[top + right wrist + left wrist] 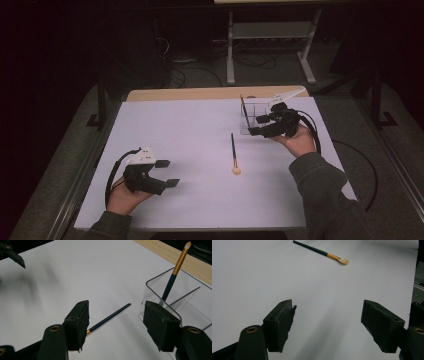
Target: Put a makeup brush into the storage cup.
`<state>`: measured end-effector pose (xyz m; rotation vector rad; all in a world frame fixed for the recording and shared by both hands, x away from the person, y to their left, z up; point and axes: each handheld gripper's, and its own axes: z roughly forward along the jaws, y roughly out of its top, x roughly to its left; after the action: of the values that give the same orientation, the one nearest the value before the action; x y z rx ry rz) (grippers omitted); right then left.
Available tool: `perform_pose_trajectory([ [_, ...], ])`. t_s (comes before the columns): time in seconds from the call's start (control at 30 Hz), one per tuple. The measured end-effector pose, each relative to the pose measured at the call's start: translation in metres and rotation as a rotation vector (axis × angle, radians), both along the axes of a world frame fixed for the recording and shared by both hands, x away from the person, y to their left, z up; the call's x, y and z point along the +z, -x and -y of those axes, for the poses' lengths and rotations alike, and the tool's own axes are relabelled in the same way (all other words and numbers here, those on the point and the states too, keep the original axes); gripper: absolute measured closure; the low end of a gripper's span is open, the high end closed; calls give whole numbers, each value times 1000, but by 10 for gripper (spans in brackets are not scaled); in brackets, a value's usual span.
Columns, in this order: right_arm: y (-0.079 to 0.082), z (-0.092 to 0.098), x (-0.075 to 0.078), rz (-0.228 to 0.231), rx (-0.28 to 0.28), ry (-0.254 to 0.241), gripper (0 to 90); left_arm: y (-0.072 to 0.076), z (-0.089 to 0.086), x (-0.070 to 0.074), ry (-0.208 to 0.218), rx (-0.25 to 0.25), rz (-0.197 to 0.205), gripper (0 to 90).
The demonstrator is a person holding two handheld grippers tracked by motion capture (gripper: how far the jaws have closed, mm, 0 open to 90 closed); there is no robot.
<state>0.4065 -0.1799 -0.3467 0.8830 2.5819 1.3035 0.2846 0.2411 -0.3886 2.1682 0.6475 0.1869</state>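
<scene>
A dark-handled brush (pixel 233 152) with a gold ferrule and a pale round tip lies on the white table cover, tip toward me. It appears ahead in the left gripper view (pixel 319 251), and between the jaws, flat on the sheet below, in the right gripper view (pixel 110 316). A second brush (pixel 245 112) stands tip up in a clear square holder (pixel 251 106) at the far right. My right gripper (pixel 257 125) hovers open beside that holder (pixel 162 290), holding nothing. My left gripper (pixel 169 173) rests open at the near left, jaws wide (pixel 327 322) over bare sheet.
The white sheet (pixel 190 130) covers the table, with a strip of wood (pixel 200 93) showing along the far edge. Beyond it the floor holds cables and a metal frame (pixel 270 35). A black cable loops off the table's right side (pixel 367 165).
</scene>
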Motion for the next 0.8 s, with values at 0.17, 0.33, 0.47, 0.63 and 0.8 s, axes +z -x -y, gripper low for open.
perform_pose_trajectory([
  [0.17,4,0,-3,-5,4,6,361,-1,0,0,-6,-6,4,250],
  [0.33,7,1,-5,-19,-1,8,361,-1,1,1,-7,-10,7,250],
  [0.47,10,-2,-8,-20,6,14,361,-1,3,0,-7,-9,2,249],
  [0.63,13,-6,-13,-37,9,35,337,-1,4,1,-7,-14,8,248],
  [0.8,15,-8,-15,-48,-2,42,331,-1,4,0,-11,-15,8,247],
])
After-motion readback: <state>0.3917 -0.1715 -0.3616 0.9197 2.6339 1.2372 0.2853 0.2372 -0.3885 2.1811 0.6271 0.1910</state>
